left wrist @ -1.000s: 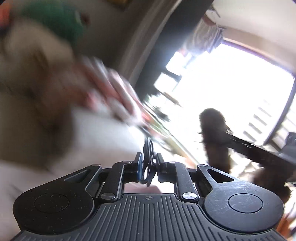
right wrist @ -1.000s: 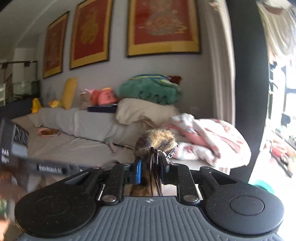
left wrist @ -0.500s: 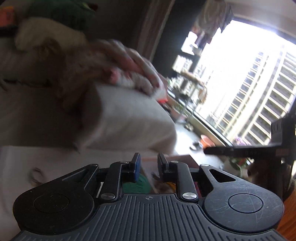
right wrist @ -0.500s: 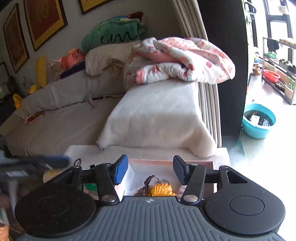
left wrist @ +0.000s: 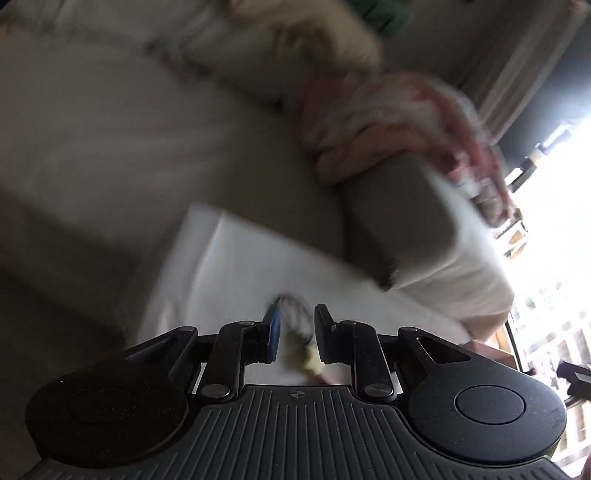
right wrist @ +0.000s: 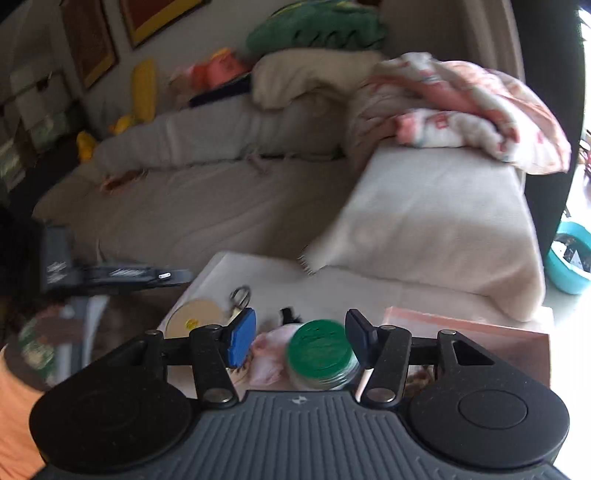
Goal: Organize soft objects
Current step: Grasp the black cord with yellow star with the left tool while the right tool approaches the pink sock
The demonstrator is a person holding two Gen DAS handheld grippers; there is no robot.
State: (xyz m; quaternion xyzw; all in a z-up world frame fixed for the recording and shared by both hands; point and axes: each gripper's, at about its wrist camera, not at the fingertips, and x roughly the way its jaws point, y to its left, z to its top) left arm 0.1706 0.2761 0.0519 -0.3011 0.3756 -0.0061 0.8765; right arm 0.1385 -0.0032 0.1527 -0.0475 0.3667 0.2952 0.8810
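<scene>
Both tools hang over the white table (right wrist: pixel 332 284), between pickups: the right tool (right wrist: pixel 301 341) gapes empty above a pink soft toy (right wrist: pixel 267 354) beside a green-lidded jar (right wrist: pixel 320 350). The left tool (left wrist: pixel 295 332), narrowly parted, frames a blurred keyring item (left wrist: pixel 295 332); whether it grips is unclear. Next, seemingly, the right closes on the toy.

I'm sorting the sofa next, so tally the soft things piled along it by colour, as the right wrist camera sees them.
Green plush: 1
Cream cushion: 1
Pink patterned blanket: 1
Orange soft toy: 1
Yellow plush pieces: 3, blurred
Total: 7
</scene>
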